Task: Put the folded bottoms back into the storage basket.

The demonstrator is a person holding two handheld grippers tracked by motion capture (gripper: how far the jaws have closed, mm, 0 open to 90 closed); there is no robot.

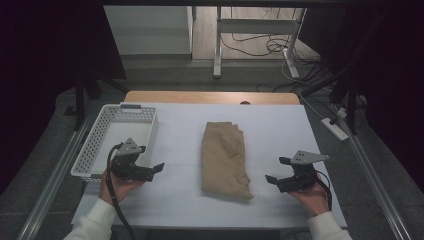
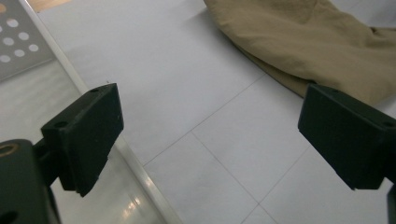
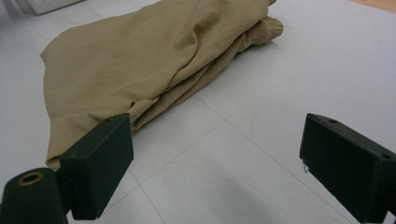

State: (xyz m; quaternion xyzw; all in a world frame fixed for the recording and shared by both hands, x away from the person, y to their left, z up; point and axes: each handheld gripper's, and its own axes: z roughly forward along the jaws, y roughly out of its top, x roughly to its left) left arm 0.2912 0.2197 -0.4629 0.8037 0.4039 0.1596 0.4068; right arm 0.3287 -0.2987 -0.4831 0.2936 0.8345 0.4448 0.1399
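Folded tan garment (image 1: 224, 159) lying mid-counter, white basket (image 1: 95, 145) sitting at the left edge; left gripper (image 1: 156, 168) and right gripper (image 1: 274, 179) flanking it, both gaping wide and empty, risking pinching only the top layer and unfolding it.

The folded garment (image 1: 224, 159) in the middle of the table is soft tan cloth, matt and creased, with a ribbed knit cuff at its far end. It lies on a smooth white table surface (image 1: 280, 130) scored with thin seams, beyond which shows a strip of pale wood (image 1: 210, 97). At the left, the basket (image 1: 95, 145) looks like white perforated plastic with a slight sheen, and the jaws of the left gripper (image 1: 156, 169) and right gripper (image 1: 278, 170) are matt black blocks.
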